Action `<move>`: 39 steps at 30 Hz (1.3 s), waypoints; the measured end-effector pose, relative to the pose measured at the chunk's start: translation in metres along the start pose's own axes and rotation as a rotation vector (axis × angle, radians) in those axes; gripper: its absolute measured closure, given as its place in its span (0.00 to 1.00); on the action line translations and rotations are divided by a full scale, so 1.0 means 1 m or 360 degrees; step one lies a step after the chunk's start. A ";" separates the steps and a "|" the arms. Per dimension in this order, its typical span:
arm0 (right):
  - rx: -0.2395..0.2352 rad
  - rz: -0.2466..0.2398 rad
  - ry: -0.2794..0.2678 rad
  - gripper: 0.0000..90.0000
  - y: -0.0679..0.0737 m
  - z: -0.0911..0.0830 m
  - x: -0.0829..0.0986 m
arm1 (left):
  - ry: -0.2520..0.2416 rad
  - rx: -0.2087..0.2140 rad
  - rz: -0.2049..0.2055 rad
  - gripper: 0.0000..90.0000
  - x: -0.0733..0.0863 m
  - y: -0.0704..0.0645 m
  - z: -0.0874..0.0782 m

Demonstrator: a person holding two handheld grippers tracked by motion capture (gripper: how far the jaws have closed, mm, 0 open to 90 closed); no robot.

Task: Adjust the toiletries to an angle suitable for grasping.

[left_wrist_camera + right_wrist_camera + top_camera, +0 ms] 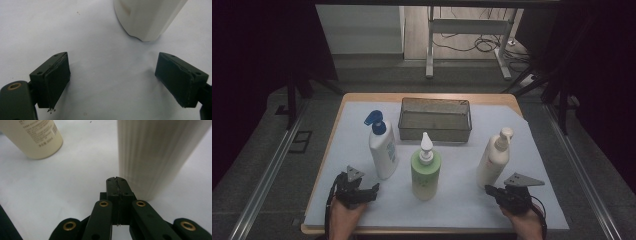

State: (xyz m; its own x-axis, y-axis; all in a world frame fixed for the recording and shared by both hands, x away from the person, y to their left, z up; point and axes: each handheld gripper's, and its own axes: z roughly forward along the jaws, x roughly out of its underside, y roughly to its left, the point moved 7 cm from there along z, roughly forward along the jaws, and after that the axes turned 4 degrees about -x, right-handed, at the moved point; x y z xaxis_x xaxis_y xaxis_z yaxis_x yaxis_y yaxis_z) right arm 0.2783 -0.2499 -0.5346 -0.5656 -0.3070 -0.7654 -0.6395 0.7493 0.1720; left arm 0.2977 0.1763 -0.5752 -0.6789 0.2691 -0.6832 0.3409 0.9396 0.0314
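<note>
Left gripper view: the white plastic pump bottle with the blue pump head (147, 17) is cut off by the top edge, so no more than its rounded base is seen, standing just ahead of the left tongs (112, 80) and slightly toward their right jaw. The left tongs stand wide apart over the white sheet, holding nothing.

Right gripper view: the cream ribbed pump bottle (155, 152) is cut off at top and right; its pump is out of frame. It stands just beyond the tips of the right tongs (116, 181), a little to their right; whether tip and bottle touch cannot be told. The right tongs are pressed together, nothing between them. Farther ahead to their left, the pale green bottle (37, 137) shows its lower part (label print too small to read).

High view: all three bottles stand upright, long axes vertical. The blue pump head's spout points left, the cream one's right.

The grey wire-mesh basket (435, 131) sits at the back of the counter (362, 98), well beyond both tongs, with no contents visible.
</note>
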 end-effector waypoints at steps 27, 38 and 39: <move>0.0123 -0.0017 0.0003 1.00 -0.005 0.015 -0.003 | 0.0001 0.0001 -0.0001 0.14 0.000 0.000 0.000; 0.0157 -0.0003 0.0015 1.00 -0.017 0.006 0.001 | 0.0001 0.0001 -0.0002 0.14 0.000 0.000 0.000; 0.0158 0.0006 0.0019 0.99 -0.018 0.006 0.001 | -0.0001 0.0000 -0.0005 0.14 0.000 0.000 0.000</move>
State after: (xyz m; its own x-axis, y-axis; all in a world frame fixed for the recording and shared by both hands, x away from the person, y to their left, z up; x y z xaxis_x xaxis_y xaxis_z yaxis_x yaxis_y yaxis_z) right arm 0.2921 -0.2605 -0.5419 -0.5743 -0.3108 -0.7574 -0.5830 0.8048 0.1117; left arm 0.2979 0.1762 -0.5752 -0.6793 0.2662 -0.6839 0.3389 0.9404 0.0294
